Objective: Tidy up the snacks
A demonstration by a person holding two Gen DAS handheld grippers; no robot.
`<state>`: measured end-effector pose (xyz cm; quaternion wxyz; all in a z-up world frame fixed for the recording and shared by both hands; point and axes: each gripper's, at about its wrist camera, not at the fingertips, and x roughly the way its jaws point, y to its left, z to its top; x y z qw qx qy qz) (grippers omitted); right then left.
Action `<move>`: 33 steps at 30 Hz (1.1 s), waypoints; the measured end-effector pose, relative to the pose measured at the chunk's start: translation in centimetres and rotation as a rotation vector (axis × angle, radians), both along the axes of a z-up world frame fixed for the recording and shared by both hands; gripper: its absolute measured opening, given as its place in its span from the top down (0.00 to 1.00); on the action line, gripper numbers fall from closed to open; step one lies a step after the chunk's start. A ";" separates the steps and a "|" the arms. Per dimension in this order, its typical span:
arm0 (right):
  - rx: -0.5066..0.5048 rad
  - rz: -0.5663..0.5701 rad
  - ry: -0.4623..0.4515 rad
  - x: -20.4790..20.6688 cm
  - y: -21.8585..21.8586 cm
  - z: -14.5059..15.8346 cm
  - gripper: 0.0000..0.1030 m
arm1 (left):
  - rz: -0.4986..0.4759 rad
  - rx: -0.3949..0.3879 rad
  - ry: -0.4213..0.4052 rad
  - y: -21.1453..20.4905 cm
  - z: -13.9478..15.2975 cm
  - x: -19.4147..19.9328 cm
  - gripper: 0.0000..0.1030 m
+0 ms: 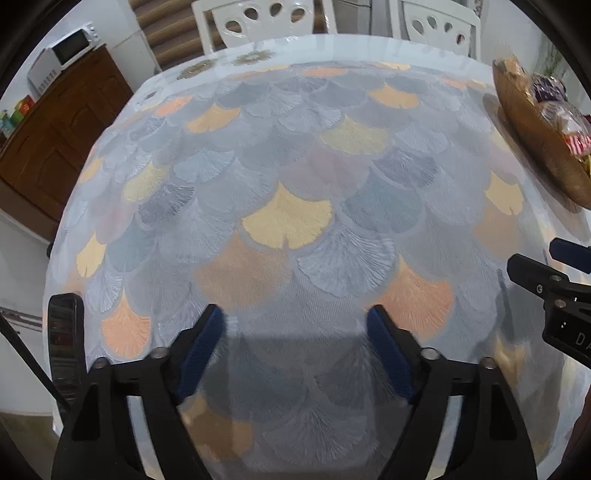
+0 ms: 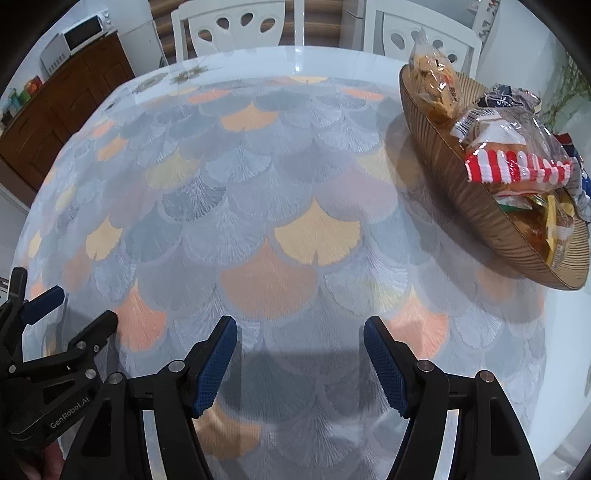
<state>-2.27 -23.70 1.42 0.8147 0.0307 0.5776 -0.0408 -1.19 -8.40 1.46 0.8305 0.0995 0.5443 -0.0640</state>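
Observation:
A ribbed brown oval bowl (image 2: 480,206) stands at the table's right side, heaped with wrapped snacks: a clear bag of biscuits (image 2: 432,85), a red-and-white striped packet (image 2: 517,168) and several more. In the left wrist view the same bowl (image 1: 539,144) shows at the right edge. My left gripper (image 1: 295,325) hangs open over the bare cloth, nothing between its blue pads. My right gripper (image 2: 300,334) is also open and empty, with the bowl ahead to its right. Each gripper appears at the side of the other's view.
The table wears a cloth (image 2: 258,206) with a fan-leaf pattern in grey, orange and yellow. Two white chairs (image 2: 236,26) stand behind it. A wooden cabinet (image 1: 62,136) with a white microwave (image 1: 70,48) is at the far left. A dark phone-like slab (image 1: 64,347) lies at the table's left edge.

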 end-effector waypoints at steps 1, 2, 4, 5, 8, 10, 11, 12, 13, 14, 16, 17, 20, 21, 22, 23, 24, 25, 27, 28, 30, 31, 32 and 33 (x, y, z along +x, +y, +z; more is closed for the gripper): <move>-0.006 0.000 -0.009 0.1 0.0 -0.2 0.33 | 0.009 -0.006 -0.002 0.2 -0.1 0.1 0.11; -0.012 0.001 -0.010 0.4 0.1 -0.6 0.33 | 0.021 -0.020 0.000 0.5 -0.2 0.3 0.10; -0.013 0.005 -0.013 0.5 0.4 -1.1 0.32 | 0.046 -0.048 0.009 1.2 -0.5 0.6 0.03; -0.019 0.009 -0.028 0.5 0.6 -1.2 0.27 | 0.062 -0.061 0.011 1.5 -0.7 0.7 0.02; -0.023 0.024 -0.036 0.8 1.0 -1.5 0.20 | 0.077 -0.067 0.000 1.6 -0.7 0.5 0.00; -0.024 0.026 -0.039 0.8 1.1 -1.6 0.18 | 0.080 -0.062 -0.004 1.5 -0.7 0.4 0.00; -0.023 0.021 -0.036 0.7 1.0 -1.6 0.18 | 0.084 -0.062 0.004 1.5 -0.7 0.4 0.00; -0.018 0.016 -0.031 0.8 1.0 -1.6 0.17 | 0.085 -0.063 0.015 1.5 -0.6 0.5 0.00; -0.011 0.012 -0.022 0.9 1.0 -1.6 0.17 | 0.085 -0.063 0.022 1.5 -0.6 0.5 0.00; -0.013 0.014 -0.014 0.9 1.1 -1.6 0.17 | 0.082 -0.062 0.029 1.6 -0.6 0.6 0.00; -0.025 0.023 -0.001 1.2 1.1 -1.6 0.16 | 0.078 -0.058 0.033 1.5 -0.6 0.7 0.00; -0.026 0.027 0.001 1.4 1.1 -1.7 0.15 | 0.077 -0.059 0.031 1.5 -0.6 0.8 0.00; -0.017 0.018 0.002 1.7 0.9 -1.9 0.09 | 0.074 -0.066 0.017 1.6 -0.7 0.8 0.00; -0.015 0.012 0.000 1.7 0.8 -2.0 0.06 | 0.073 -0.070 0.010 1.6 -0.8 0.8 0.00; -0.014 0.007 -0.003 1.5 0.7 -2.0 0.05 | 0.072 -0.074 0.005 1.7 -0.8 0.9 0.00; -0.014 0.006 -0.004 1.5 0.7 -2.1 0.03 | 0.069 -0.081 -0.008 1.8 -0.8 0.9 0.00; -0.017 0.009 -0.005 1.5 0.6 -2.2 0.00 | 0.065 -0.085 -0.022 1.8 -0.9 0.8 0.00; -0.022 0.016 -0.004 1.6 0.6 -2.3 0.00 | 0.059 -0.087 -0.037 1.8 -0.9 0.8 0.00; -0.018 0.036 -0.013 1.5 0.6 -2.4 0.00 | 0.058 -0.090 -0.050 1.9 -0.9 0.8 0.00; -0.014 0.040 -0.012 1.6 0.5 -2.4 0.00 | 0.059 -0.091 -0.055 1.8 -0.9 0.7 0.00; -0.016 0.042 -0.009 1.7 0.5 -2.4 0.00 | 0.058 -0.095 -0.068 1.8 -0.9 0.6 0.00; -0.019 0.040 -0.010 1.7 0.5 -2.4 0.00 | 0.059 -0.097 -0.071 1.8 -0.9 0.6 0.00; -0.019 0.038 -0.013 1.7 0.5 -2.4 0.00 | 0.060 -0.098 -0.074 1.8 -0.9 0.6 0.00; -0.019 0.037 -0.015 1.8 0.6 -2.4 0.00 | 0.060 -0.099 -0.076 1.8 -0.9 0.6 0.00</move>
